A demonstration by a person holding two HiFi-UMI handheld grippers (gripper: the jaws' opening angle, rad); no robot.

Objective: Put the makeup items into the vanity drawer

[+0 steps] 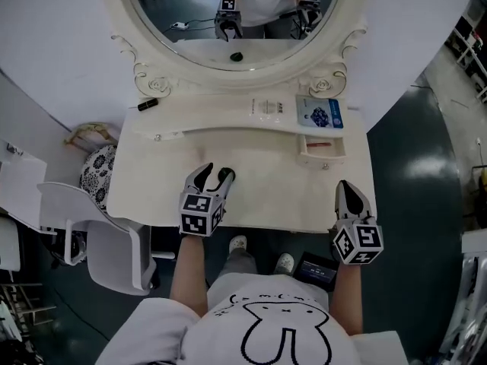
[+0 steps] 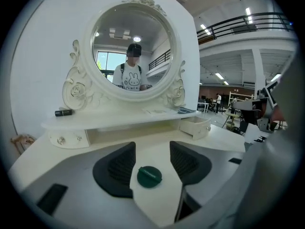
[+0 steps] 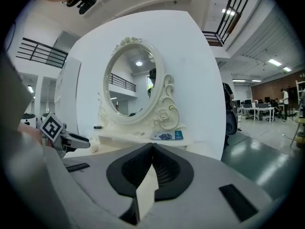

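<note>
The cream counter (image 1: 266, 196) spreads below me, with its oval mirror (image 1: 205, 29) behind. My left tool (image 1: 216, 175) has its jaws apart at the counter's front. My right tool (image 1: 346, 192) has its jaws together, empty, near the right edge. The small drawer (image 1: 323, 149) sits open, right of centre. A round dark-green compact (image 2: 149, 176) lies on the counter between my left jaws, unclamped.

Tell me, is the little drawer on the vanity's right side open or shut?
Open. The drawer sticks out past the vanity front, and its inside shows from above.
</note>
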